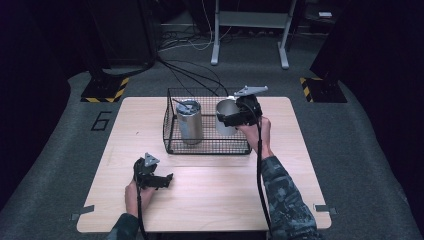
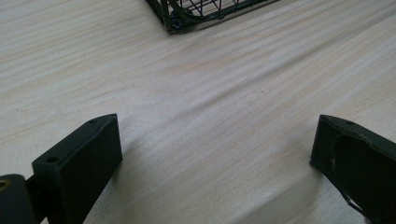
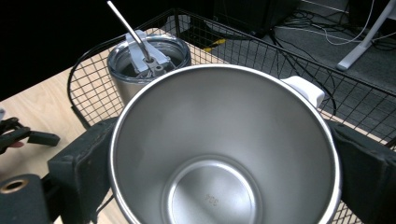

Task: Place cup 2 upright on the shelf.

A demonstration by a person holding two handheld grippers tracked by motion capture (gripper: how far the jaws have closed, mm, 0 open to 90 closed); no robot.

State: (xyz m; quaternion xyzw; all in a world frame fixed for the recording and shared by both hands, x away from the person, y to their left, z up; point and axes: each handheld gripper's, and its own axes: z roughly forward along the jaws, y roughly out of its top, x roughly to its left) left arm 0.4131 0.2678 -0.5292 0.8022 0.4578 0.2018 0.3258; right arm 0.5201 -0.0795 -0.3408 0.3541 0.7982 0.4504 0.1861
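Right gripper (image 1: 231, 118) is held over the right half of the wire basket (image 1: 172, 141), its jaws clamped on the outside of an open steel cup (image 1: 224, 111). In the high view the cup sits upright inside the basket's right side; whether its base touches the basket floor cannot be told.

The right gripper view looks straight down into the steel cup (image 3: 224, 154): bare polished interior, a black jaw pressed to each side of the wall, a white tab on the far rim. Small stamped digits sit on the cup's inner bottom, too faint to read with confidence. Beyond it stands a lidded tumbler (image 3: 148, 59) with a metal straw (image 3: 128, 30) slanting up out of the lid. The high view places the tumbler (image 1: 189, 121) in the left half of the basket, near the cup but apart from it.

Left gripper (image 1: 161, 181) rests low on the table (image 1: 210, 200), near the front left and well apart from the basket. The left gripper view shows its two jaws spread wide with bare wood grain between them, and one basket corner (image 2: 177, 18) at the top edge.

A grey "6" (image 1: 102, 120) is marked on the floor left of the table.
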